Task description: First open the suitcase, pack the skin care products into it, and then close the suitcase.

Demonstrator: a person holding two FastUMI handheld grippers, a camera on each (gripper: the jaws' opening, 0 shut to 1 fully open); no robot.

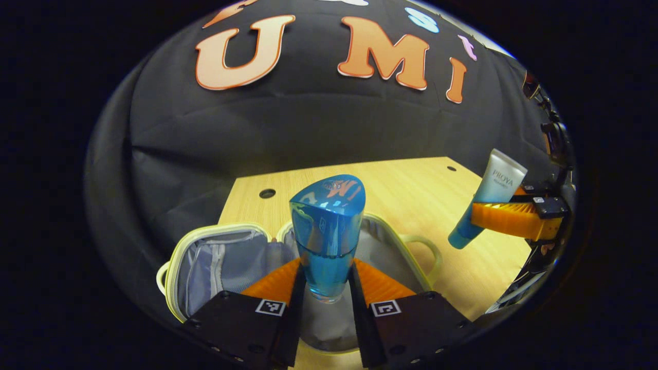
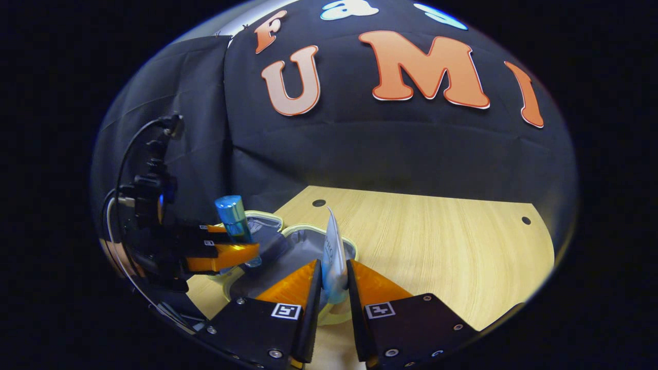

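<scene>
With the small pale-green-rimmed suitcase (image 1: 216, 257) already lying open on the light wooden surface (image 1: 437, 195), the packing step is judged to be in hand. A translucent blue glass bottle with a rounded blue cap (image 1: 327, 231) is held upright between the closed fingers of the left hand-held gripper (image 1: 327, 288), directly above the grey fabric lining of the case. A white-and-blue squeeze tube (image 2: 334, 257) is clamped in the right hand-held gripper (image 2: 334, 288), poised over the case's other half. Each product is held clear of the lining, as far as can be told. Next, both are expected to be lowered into the compartments and released gently, the bottle being laid down so that it cannot topple, before the lid is folded over.
</scene>
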